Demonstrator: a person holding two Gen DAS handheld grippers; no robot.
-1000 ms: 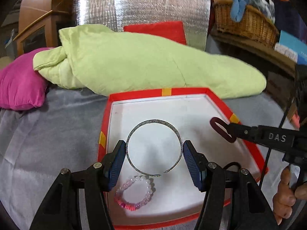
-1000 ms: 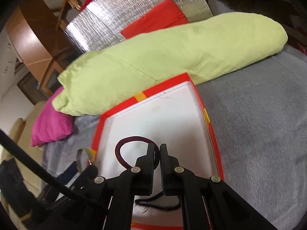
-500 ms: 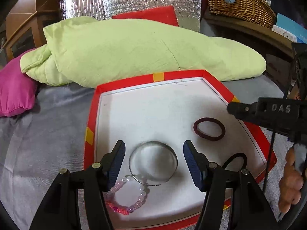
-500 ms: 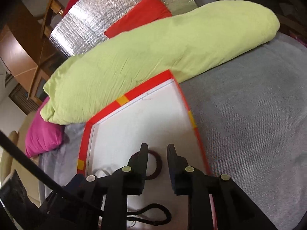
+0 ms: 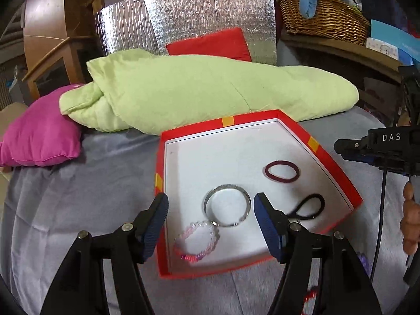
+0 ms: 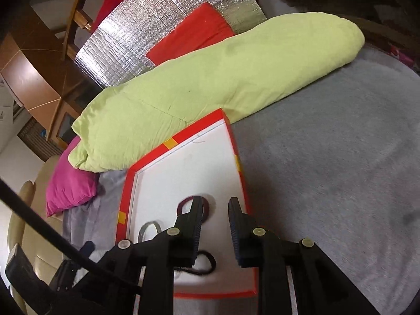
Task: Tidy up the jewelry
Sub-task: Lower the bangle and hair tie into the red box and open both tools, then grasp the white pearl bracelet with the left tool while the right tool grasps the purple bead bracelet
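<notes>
Left gripper (image 5: 211,218) jaws wide and opening, nothing gripped; seen from above, the silver bangle (image 5: 227,204) shows between the blue pads (image 5: 265,223) but lies untouched on the white floor of the red-rimmed tray (image 5: 325,157). Bangle is a thin open metal hoop, flat on the tray, its near edge just overlapping a pink-and-clear bead bracelet (image 5: 197,241) toward the tray's near left corner. To the right, a black hair tie (image 5: 309,207), drawn into a loop with a tail; beyond it a maroon hair tie (image 5: 282,171), an oval lying flat and apart from the rest. Left view alone shows the bracelet and the person's hand (image 5: 410,223) at the right edge. Right view shows the open grey cover (image 6: 341,170) right of the tray, and hides half the maroon tie behind a finger. Right gripper (image 6: 215,210) jaws parted a little, empty, above the tray's right side. Behind the tray, a long green pillow (image 5: 210,92), a magenta cushion (image 5: 39,136) at left, then a red cushion (image 5: 210,44) against a foil panel (image 5: 183,18).
</notes>
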